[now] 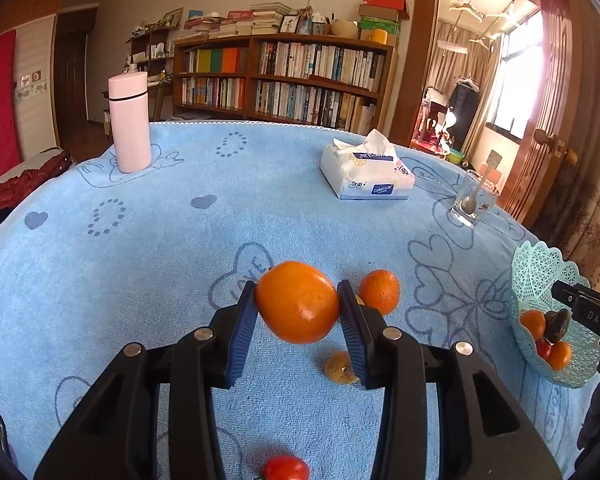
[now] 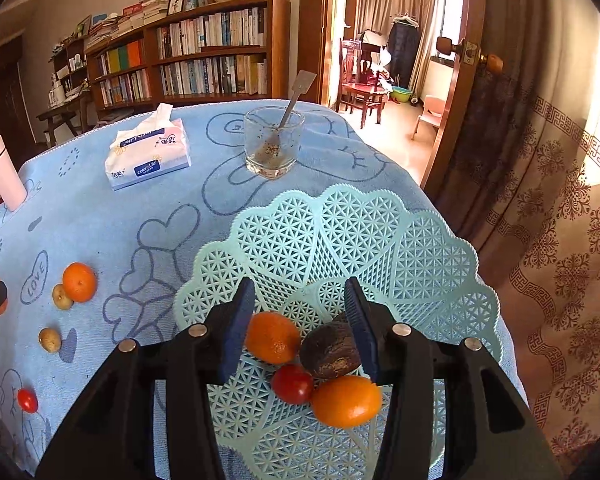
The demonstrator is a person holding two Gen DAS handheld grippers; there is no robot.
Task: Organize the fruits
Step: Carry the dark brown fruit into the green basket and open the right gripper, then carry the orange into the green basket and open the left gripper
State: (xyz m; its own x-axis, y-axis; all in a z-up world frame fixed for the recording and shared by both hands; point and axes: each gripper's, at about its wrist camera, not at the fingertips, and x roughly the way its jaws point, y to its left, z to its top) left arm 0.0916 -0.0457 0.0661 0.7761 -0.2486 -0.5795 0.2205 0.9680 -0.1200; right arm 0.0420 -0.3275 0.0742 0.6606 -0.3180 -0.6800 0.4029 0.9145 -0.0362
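Our left tongs (image 1: pixel 298 306) are clamped on a round orange tangerine (image 1: pixel 297 302) lifted clear of the blue towel-covered table (image 1: pixel 180 240); being smooth and round, it could squirt free. Farther right, our right tongs (image 2: pixel 300 320) stand apart and empty over the pale-green lattice plastic basket (image 2: pixel 440 264), and may jostle its fruit.

Standing at the far left of the blue-clothed surface (image 1: pixel 148 248): pink flask (image 1: pixel 129 120). Lying mid-back: tissue pack (image 1: pixel 366 172). Sitting right: glass (image 2: pixel 273 142) holding spoon (image 2: pixel 294 100). Lining the wall behind: bookshelf (image 1: pixel 284 80).
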